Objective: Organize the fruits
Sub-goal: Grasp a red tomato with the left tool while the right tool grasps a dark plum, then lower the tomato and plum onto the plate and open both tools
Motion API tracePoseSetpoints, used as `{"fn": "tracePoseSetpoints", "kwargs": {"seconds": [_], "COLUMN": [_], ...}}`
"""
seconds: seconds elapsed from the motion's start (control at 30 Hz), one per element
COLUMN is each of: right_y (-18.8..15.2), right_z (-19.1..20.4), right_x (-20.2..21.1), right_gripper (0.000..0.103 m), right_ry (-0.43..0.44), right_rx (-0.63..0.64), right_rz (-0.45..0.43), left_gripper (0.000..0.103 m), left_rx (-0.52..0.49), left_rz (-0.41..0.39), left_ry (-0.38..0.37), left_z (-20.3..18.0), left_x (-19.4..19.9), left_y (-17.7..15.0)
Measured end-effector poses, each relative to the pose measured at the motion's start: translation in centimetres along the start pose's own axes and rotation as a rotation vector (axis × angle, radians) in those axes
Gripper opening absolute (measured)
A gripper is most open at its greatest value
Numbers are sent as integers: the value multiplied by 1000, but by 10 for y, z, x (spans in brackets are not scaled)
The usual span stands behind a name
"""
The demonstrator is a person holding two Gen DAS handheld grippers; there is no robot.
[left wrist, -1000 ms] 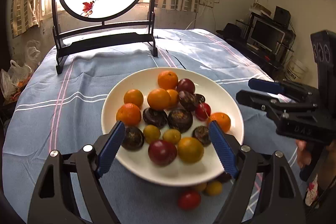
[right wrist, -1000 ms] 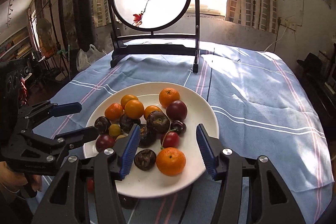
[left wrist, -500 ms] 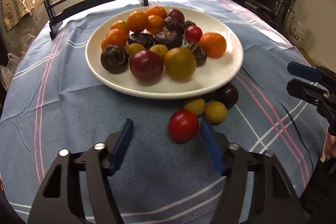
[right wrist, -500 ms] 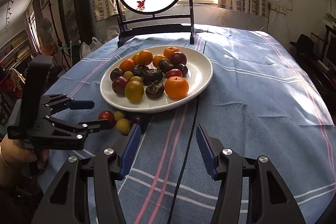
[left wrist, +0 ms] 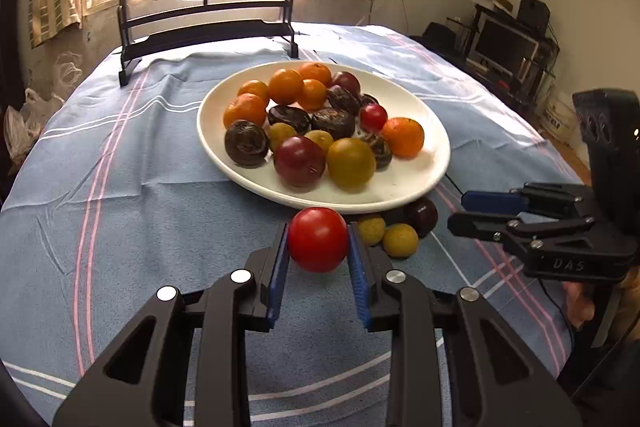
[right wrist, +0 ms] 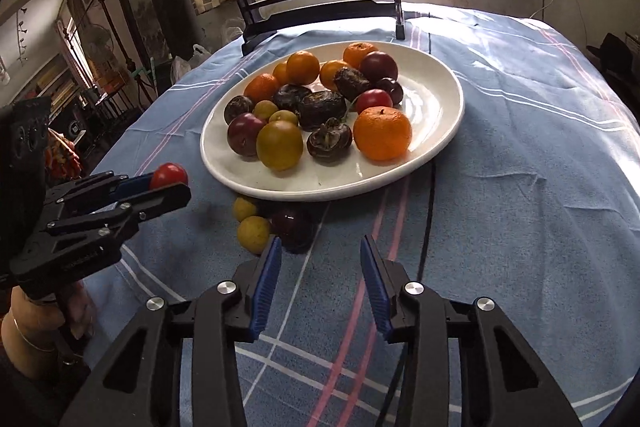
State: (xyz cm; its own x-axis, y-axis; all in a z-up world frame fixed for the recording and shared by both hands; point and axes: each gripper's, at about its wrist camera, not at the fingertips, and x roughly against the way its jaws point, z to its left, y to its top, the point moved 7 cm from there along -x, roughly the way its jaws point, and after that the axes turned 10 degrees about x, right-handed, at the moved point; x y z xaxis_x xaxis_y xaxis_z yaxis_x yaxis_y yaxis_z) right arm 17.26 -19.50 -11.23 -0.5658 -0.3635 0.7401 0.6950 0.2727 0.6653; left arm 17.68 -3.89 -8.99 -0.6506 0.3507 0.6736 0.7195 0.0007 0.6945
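Observation:
A white plate point(left wrist: 432, 171) holds several oranges, dark plums, yellow fruits and dark round fruits. My left gripper point(left wrist: 318, 247) is shut on a red tomato point(left wrist: 318, 239) and holds it just above the cloth in front of the plate's near rim; the tomato also shows in the right wrist view point(right wrist: 169, 175). Two yellow fruits point(left wrist: 400, 239) and a dark plum point(left wrist: 422, 215) lie on the cloth beside the plate. My right gripper point(right wrist: 320, 267) is open and empty, just short of the plum point(right wrist: 294, 225) and a yellow fruit point(right wrist: 253, 234).
A round painted screen on a black stand point(left wrist: 208, 27) stands at the table's far end. A black cable point(right wrist: 428, 223) runs across the blue striped cloth point(left wrist: 120, 167) from under the plate. Shelves and a monitor point(left wrist: 504, 45) stand off the table's right side.
My left gripper has closed on the red tomato and lifted it off the cloth. My right gripper has moved in closer toward the loose fruits in front of the plate.

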Motion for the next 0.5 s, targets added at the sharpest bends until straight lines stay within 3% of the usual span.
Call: {"fn": "tracePoseSetpoints", "kwargs": {"seconds": [0.23,0.37,0.5], "right_y": [11,11,10], "right_z": [13,14,11], "right_x": [-14,-20,-20], "right_gripper": [41,25,25], "right_ry": [1,-16,17], "right_rx": [26,16,-23], "right_rz": [13,34,30], "left_gripper": [27,27,28], "left_rx": [31,42,38], "left_rz": [-28,-33,-33], "left_ry": [-27,-36,-36], "left_z": [4,6,6], "left_x": [6,7,7], "left_y": [5,5,5]}}
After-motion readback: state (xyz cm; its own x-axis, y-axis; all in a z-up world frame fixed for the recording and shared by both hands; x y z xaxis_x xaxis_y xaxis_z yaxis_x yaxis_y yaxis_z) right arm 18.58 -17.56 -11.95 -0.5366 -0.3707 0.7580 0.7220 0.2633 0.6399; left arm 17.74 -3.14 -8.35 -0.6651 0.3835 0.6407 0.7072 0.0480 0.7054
